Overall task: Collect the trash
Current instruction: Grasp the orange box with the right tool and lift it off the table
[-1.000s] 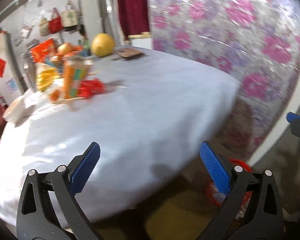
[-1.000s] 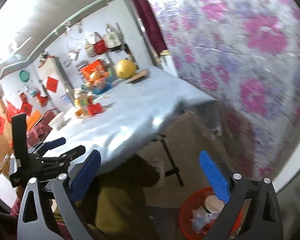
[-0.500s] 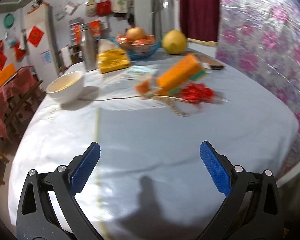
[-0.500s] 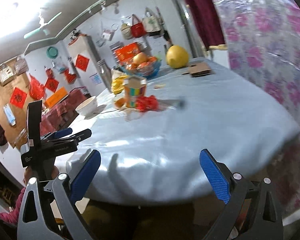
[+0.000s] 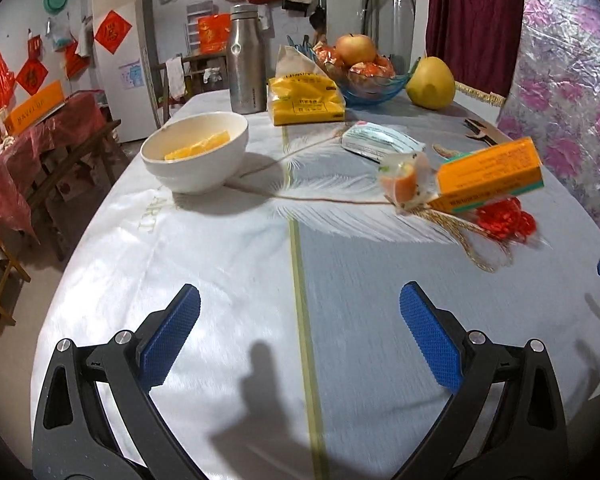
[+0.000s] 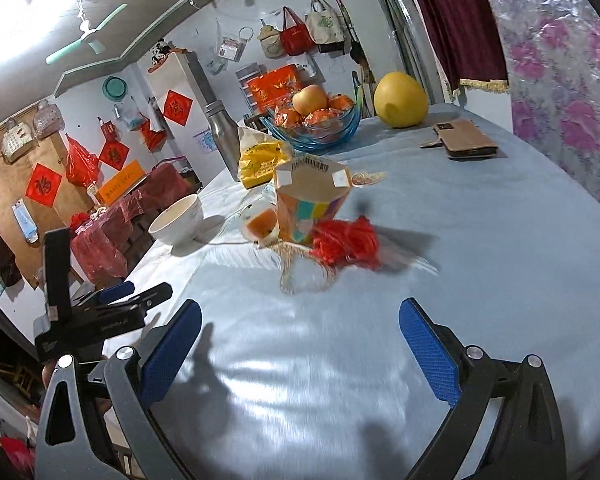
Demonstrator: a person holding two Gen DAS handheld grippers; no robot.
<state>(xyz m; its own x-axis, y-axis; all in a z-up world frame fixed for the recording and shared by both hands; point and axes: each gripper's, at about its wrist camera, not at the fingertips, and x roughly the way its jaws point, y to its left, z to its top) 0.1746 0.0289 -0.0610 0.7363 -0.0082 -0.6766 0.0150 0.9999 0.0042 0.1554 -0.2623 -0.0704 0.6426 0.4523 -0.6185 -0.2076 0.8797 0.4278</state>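
While both grippers hang over bare cloth | left wrist: left gripper (image 5: pixel 299 308) jaws apart, empty; carton (image 5: pixel 488 175), wrapper (image 5: pixel 405 181), red tangle (image 5: pixel 506 221) clustered far right | right wrist: right gripper (image 6: pixel 299 322) jaws apart, empty; cluster just ahead | risk: gold cord (image 6: pixel 300 276) likely snags, dragging the carton over.

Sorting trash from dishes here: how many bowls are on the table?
2. A white bowl sits left of centre holding yellow pieces. A blue glass fruit bowl stands at the far end beside the pomelo. Others may be hidden.
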